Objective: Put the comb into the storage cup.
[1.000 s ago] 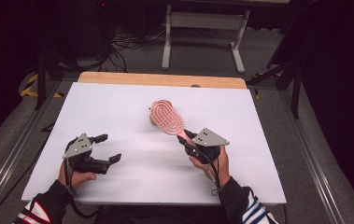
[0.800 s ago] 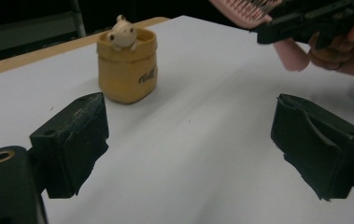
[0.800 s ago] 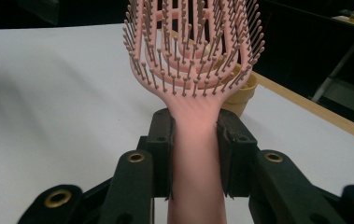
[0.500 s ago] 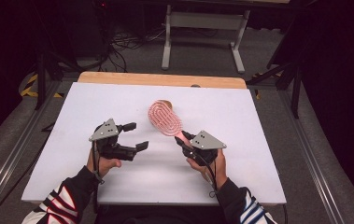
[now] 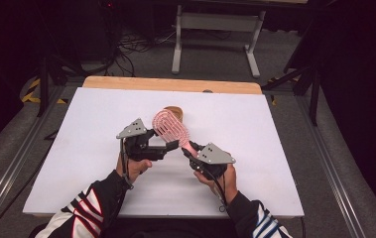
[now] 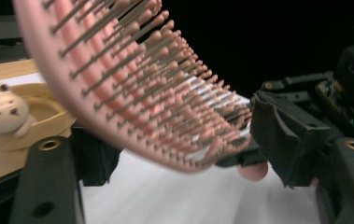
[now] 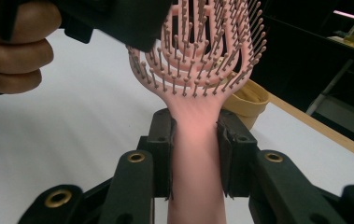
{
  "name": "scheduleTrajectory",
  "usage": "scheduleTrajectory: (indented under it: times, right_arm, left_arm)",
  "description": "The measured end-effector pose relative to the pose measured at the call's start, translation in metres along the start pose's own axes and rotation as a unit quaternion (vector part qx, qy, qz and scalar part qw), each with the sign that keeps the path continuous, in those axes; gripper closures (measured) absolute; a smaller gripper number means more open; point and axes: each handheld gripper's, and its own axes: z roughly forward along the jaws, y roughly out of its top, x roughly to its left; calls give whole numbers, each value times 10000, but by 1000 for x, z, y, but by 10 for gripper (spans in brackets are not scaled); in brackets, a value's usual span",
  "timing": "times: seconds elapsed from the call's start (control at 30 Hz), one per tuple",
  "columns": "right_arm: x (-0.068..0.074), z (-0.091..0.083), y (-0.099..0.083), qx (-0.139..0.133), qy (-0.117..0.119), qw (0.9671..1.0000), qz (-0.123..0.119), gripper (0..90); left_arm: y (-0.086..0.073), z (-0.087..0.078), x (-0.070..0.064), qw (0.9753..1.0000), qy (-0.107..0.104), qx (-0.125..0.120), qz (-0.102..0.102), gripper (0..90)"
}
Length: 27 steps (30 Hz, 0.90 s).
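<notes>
Holding the pink plastic vented hairbrush [image 5: 171,130] by its handle in my right tongs [image 5: 191,150], raised above the white table [image 5: 275,148], ready for a handover.

My left tongs [image 5: 172,147] stand wide around the bristled head, one jaw either side, not yet touching; next I judge they must close squarely on it before the right lets go; a tan bear-figure dish [image 6: 11,123] sits behind.

pink hairbrush [image 5: 170,129]; black grippers; tan bear dish [image 6: 11,116]; white table [image 5: 76,148]; striped sleeves [image 5: 84,213].
</notes>
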Motion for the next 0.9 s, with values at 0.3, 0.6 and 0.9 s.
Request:
scheduleTrajectory:
  times: [0.3,0.6,0.9]
  right_arm:
    - [9,1,2,-44,-187,9996,-210,700]
    - [10,2,1,-15,-287,9994,-209,699]
    - [11,1,1,-47,-349,9993,-142,693]
  left_arm:
    - [9,2,-3,9992,-147,-379,-46,481]
    - [14,2,-5,9982,-315,-503,-35,581]
    - [20,3,-12,9974,-425,-537,224,627]
